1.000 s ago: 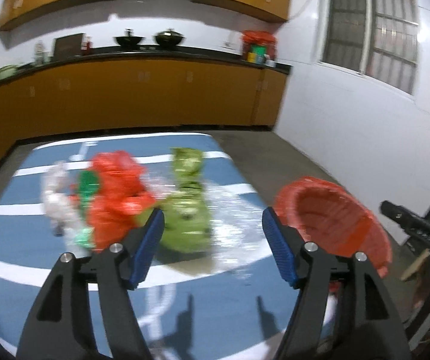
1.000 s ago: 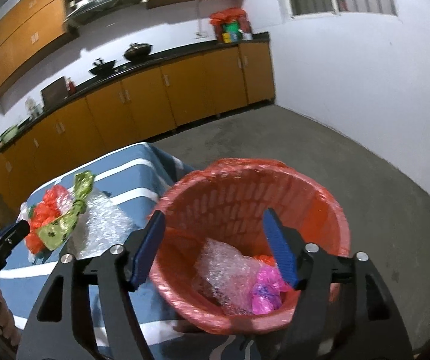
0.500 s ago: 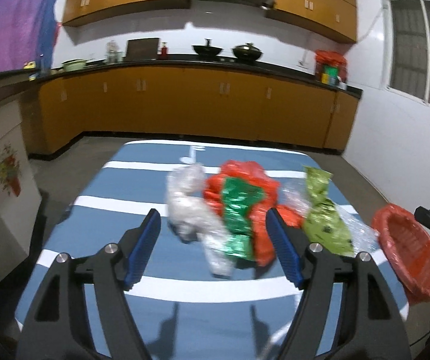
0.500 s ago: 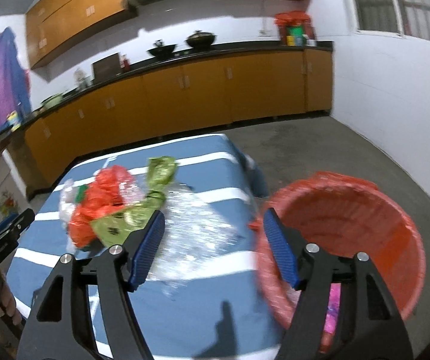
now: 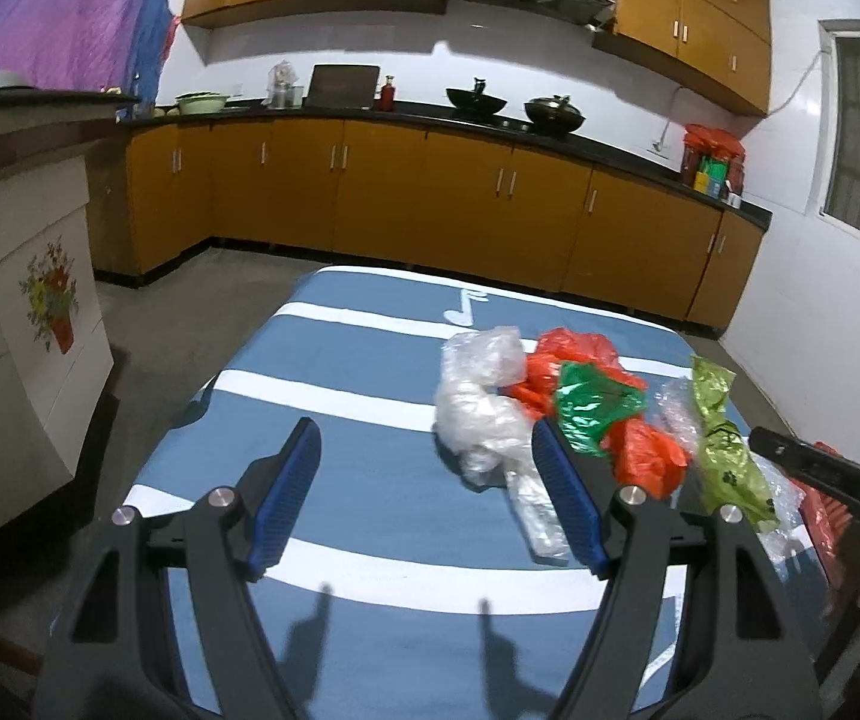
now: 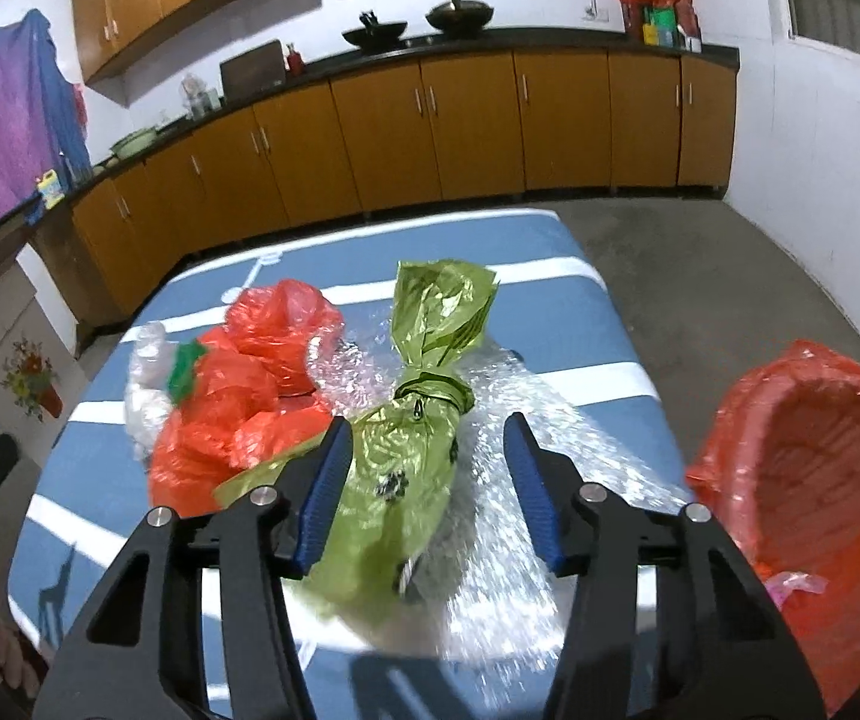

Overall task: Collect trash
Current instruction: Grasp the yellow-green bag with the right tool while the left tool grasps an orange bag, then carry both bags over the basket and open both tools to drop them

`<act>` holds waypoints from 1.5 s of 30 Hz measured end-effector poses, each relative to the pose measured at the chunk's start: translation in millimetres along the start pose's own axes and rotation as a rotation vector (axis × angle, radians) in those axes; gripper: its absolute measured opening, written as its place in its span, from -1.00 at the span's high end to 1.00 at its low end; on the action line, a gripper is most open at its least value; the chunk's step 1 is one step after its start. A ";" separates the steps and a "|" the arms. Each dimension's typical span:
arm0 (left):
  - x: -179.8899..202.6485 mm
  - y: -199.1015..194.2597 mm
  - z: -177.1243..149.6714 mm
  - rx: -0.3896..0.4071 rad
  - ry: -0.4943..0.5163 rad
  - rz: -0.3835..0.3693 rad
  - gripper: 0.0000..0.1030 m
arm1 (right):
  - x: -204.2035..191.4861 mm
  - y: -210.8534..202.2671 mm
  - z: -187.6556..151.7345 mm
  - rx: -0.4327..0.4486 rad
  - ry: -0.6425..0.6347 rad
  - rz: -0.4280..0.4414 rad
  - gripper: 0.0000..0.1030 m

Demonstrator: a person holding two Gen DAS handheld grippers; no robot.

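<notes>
A heap of trash lies on the blue striped table (image 5: 370, 360). It holds a clear plastic bag (image 5: 478, 402), a red bag (image 5: 574, 354), green foil (image 5: 595, 414) and an olive-green bag (image 5: 724, 456). My left gripper (image 5: 424, 450) is open above bare cloth, its right finger beside the clear bag. My right gripper (image 6: 427, 432) hangs over the olive-green bag (image 6: 418, 480) and the bubble wrap (image 6: 508, 420). Its jaws are closing with that bag between them, and the right pad is still clear of it. The red bag (image 6: 250, 396) lies to its left.
A red basket (image 6: 790, 450) lined with red plastic stands off the table's right side, with some trash inside. Orange kitchen cabinets (image 5: 430, 198) run along the back wall. A white cabinet with a flower picture (image 5: 28, 324) stands left of the table.
My right gripper moved left from above the red basket to over the olive-green bag, and its jaws narrowed. My left gripper swung left, from the green bag to the clear bag's side.
</notes>
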State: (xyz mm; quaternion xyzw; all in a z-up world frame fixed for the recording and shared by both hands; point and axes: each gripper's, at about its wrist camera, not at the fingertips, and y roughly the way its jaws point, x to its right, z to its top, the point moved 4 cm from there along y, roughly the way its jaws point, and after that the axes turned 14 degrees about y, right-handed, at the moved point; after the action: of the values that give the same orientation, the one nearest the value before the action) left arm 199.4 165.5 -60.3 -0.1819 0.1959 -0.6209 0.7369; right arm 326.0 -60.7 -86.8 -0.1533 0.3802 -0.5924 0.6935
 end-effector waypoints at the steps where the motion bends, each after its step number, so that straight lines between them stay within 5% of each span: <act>1: -1.7 0.4 -0.7 -0.001 -0.004 0.001 -0.40 | 0.6 4.8 -0.1 -0.008 0.005 -0.003 -0.03; 5: -4.6 4.7 -1.8 -0.008 -0.012 -0.001 -0.40 | 2.4 23.3 -4.5 -0.053 0.010 -0.014 -0.03; 7: -3.2 7.0 -2.0 -0.011 -0.010 -0.009 -0.40 | 1.3 29.5 -10.4 -0.082 -0.009 -0.016 0.13; 11: 4.8 9.6 -0.9 -0.014 0.001 -0.030 -0.40 | -3.5 27.8 -18.0 -0.094 -0.055 -0.008 0.79; 14: 13.2 11.2 1.2 -0.013 0.012 -0.053 -0.40 | -5.0 19.7 -20.4 -0.087 -0.058 0.020 0.90; 23: 59.0 24.2 12.1 -0.026 0.035 -0.178 -0.34 | 2.3 -29.6 -15.6 -0.016 -0.029 0.110 0.93; 35: 120.4 73.9 3.6 -0.186 0.079 -0.290 0.19 | 41.4 -62.8 -14.5 0.028 0.033 0.080 0.93; 39: 127.3 76.9 2.3 -0.191 0.073 -0.307 0.62 | 49.2 -61.5 -17.6 0.022 0.049 0.063 0.93; 45: 126.2 65.8 5.4 -0.152 0.075 -0.328 0.85 | 44.4 -64.9 -20.2 0.027 0.054 0.063 0.93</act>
State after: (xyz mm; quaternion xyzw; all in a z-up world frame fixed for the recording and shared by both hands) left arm 277.0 51.9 -97.3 -0.2431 0.2372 -0.7225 0.6021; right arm 266.3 -113.8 -72.4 -0.1159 0.3953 -0.5792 0.7035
